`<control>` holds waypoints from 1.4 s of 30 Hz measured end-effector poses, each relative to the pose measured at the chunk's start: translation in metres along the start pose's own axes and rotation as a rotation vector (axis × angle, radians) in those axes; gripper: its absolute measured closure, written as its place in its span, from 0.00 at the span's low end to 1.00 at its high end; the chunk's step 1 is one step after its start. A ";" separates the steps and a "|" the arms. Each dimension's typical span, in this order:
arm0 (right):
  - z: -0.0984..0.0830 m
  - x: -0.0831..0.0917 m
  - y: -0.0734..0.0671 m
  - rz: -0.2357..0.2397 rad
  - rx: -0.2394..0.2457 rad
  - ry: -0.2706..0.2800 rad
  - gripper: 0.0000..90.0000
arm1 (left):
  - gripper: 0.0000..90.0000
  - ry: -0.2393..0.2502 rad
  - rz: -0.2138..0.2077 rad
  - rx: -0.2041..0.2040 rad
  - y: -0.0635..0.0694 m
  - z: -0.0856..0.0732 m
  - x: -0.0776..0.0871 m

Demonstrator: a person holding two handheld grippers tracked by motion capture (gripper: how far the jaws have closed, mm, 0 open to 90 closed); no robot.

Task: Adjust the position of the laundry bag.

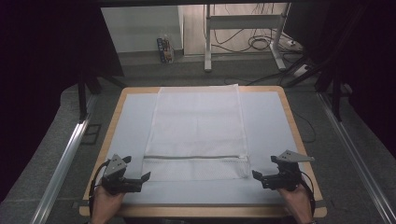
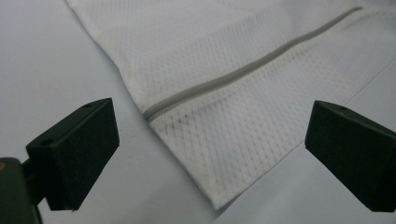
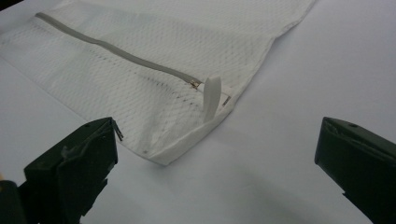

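A white mesh laundry bag lies flat down the middle of the table, with a grey zipper running across it near its front end. My left gripper rests open on the table just left of the bag's front left corner, jaws wide apart with nothing between them. My right gripper is open too, just right of the front right corner. In the right gripper view the zipper ends at a white pull tab that sticks up near a slightly lifted corner.
A pale grey-blue mat covers the wooden table. Metal rails run along both sides on the floor. Beyond the far edge stand a desk frame, cables and a small box.
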State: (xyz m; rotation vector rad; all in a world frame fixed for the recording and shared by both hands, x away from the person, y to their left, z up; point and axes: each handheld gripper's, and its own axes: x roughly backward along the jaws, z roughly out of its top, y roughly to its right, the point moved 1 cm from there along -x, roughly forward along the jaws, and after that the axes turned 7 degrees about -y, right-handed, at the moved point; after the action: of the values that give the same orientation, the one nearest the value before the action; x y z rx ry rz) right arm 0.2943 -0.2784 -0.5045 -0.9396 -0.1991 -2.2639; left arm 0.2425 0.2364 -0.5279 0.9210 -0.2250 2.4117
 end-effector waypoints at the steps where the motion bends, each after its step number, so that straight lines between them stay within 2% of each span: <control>1: 0.000 0.000 0.000 -0.002 -0.003 0.000 0.00 | 0.03 -0.014 -0.001 -0.001 0.000 0.000 -0.002; 10: 0.001 -0.005 -0.001 -0.011 0.013 -0.028 0.00 | 0.04 -0.057 -0.018 0.022 -0.003 -0.001 -0.007; 14: 0.001 -0.008 -0.002 -0.013 0.032 -0.045 0.00 | 0.05 -0.078 -0.013 0.010 -0.002 -0.001 -0.010; 17: 0.002 -0.008 -0.005 -0.005 0.051 -0.035 0.00 | 0.05 -0.090 -0.011 0.000 -0.001 -0.001 -0.012; 22: 0.003 -0.010 -0.009 -0.002 0.086 -0.038 0.00 | 0.04 -0.092 0.008 -0.041 0.001 -0.002 -0.014; 24: 0.003 -0.012 -0.009 0.000 0.077 -0.044 0.00 | 0.03 -0.091 0.010 -0.053 0.002 -0.002 -0.015; 26: 0.003 -0.012 -0.008 0.012 0.057 -0.040 0.00 | 0.03 -0.080 0.008 -0.052 0.001 -0.001 -0.015; 29: 0.004 -0.011 -0.007 0.035 0.025 -0.018 0.00 | 0.02 -0.048 -0.013 -0.027 -0.001 -0.001 -0.014; 33: 0.006 -0.010 -0.006 0.070 0.016 0.025 0.00 | 0.02 -0.014 -0.036 0.000 -0.006 0.001 -0.013; 38: 0.009 -0.013 -0.005 0.103 -0.005 0.011 0.00 | 0.02 0.015 -0.033 -0.013 -0.009 0.003 -0.017; 42: 0.013 -0.016 -0.005 0.105 0.009 0.014 0.00 | 0.02 0.024 -0.028 -0.021 -0.012 0.006 -0.023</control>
State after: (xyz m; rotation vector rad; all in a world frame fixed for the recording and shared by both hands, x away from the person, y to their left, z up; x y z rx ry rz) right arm 0.3065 -0.2614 -0.5051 -0.9078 -0.1507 -2.1712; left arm 0.2662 0.2345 -0.5392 0.8793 -0.2265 2.3886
